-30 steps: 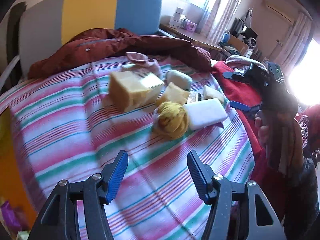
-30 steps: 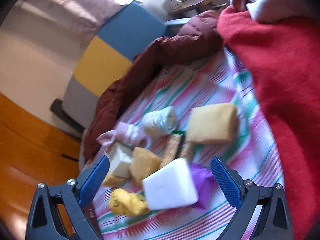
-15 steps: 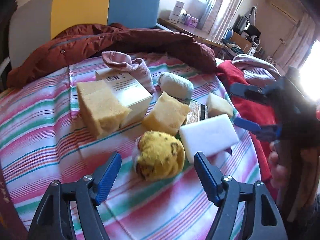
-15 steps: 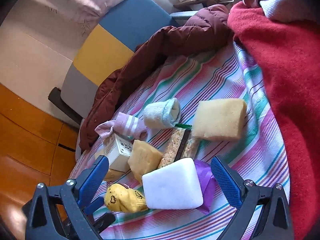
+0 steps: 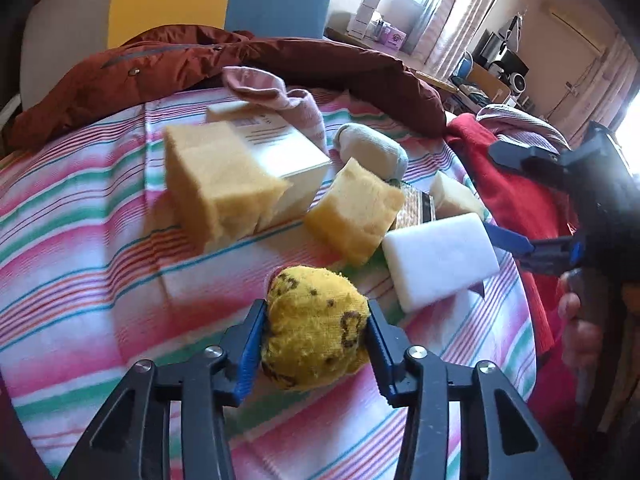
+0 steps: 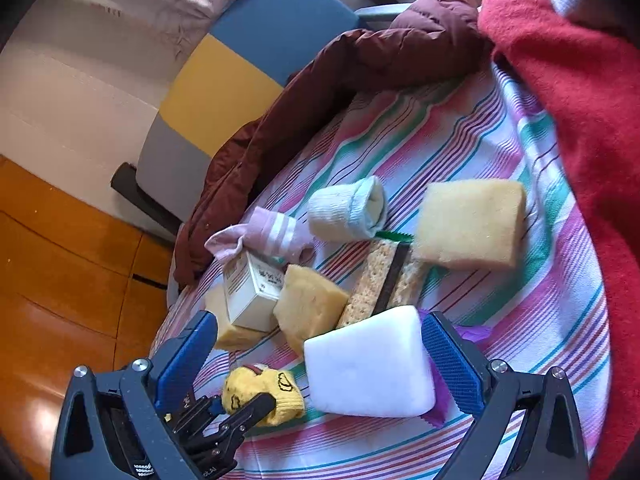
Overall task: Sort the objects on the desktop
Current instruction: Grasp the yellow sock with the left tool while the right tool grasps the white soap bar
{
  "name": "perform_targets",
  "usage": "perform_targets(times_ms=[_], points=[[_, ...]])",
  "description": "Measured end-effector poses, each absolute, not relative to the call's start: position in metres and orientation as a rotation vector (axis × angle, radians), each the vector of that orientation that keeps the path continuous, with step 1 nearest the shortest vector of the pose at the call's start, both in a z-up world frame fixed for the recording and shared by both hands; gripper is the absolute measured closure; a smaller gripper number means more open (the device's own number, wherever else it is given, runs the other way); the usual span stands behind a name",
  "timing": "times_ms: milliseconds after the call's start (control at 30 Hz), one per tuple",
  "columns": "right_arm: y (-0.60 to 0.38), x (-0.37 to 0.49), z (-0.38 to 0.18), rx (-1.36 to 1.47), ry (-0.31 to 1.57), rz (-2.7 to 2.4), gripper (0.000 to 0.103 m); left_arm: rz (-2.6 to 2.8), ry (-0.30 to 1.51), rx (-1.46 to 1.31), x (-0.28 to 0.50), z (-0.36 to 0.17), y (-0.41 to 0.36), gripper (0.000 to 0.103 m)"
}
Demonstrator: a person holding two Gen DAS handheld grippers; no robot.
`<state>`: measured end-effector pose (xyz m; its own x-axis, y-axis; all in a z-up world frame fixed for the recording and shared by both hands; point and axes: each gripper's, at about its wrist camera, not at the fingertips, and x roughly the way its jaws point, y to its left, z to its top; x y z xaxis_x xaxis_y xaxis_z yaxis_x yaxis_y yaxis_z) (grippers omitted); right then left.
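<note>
Half a second ago our left gripper (image 5: 314, 344) stood wide, with the yellow sock (image 5: 316, 326) lying clear ahead of its pads. It has since come forward and down over the sock, and its jaws are closing: both blue pads now press the flanks of the rolled sock, which bulges between them. The sock still rests on the striped cloth (image 5: 80, 240), at the near edge of the cluster. We judge the pick of the first item as secured but not yet lifted; the lift and the carry to a sorting place remain.

Proceeding from left to right in the left wrist view:

- The large sponge (image 5: 216, 184) leans against the white box (image 5: 288, 152), with the pink sock (image 5: 280, 96) draped over the box's far end.
- The small sponge (image 5: 354, 210) sits just beyond the yellow sock, close enough to be brushed on a forward lift.
- The grey sock (image 5: 370, 146) lies behind it.
- The white block (image 5: 438, 260) lies just beside the yellow sock on the right.

Our right gripper (image 6: 316, 364) hangs with its jaws wide apart, straddling the white block without pressing it. It holds nothing. We judge a straight upward withdrawal of the left gripper as the clearest path.
</note>
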<state>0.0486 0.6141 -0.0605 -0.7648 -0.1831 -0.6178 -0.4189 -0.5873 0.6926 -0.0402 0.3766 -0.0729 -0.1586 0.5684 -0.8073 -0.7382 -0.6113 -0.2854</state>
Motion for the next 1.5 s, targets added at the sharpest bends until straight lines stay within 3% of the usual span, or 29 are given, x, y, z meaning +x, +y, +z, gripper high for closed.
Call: perform_targets(times_ms=[400, 700, 967, 1167, 1267, 1500], points=[[0.588, 0.038, -0.06, -1.141, 1.333, 2.59, 0.001, 1.936, 0.233, -1.206, -0.019, -0.067, 0.319, 0.059], [0.525, 0.026, -0.077, -1.537, 1.295, 2.628, 0.001, 1.928, 0.239, -1.21, 0.003, -0.066, 0.28, 0.06], [0.473, 0.046, -0.083, -1.803, 0.872, 2.577, 0.001, 1.924, 0.242, -1.21, 0.02, -0.07, 0.256, 0.06], [0.442, 0.044, -0.056, -1.786, 0.261, 2.683, 0.001, 1.933, 0.222, -1.21, 0.018, -0.071, 0.252, 0.057], [0.433, 0.03, -0.063, -1.861, 0.058, 2.659, 0.002, 1.939, 0.215, -1.204, 0.017, -0.07, 0.251, 0.052], [0.422, 0.001, -0.095, -1.976, -0.127, 2.567, 0.008, 1.942, 0.214, -1.213, 0.012, -0.071, 0.253, 0.049]])
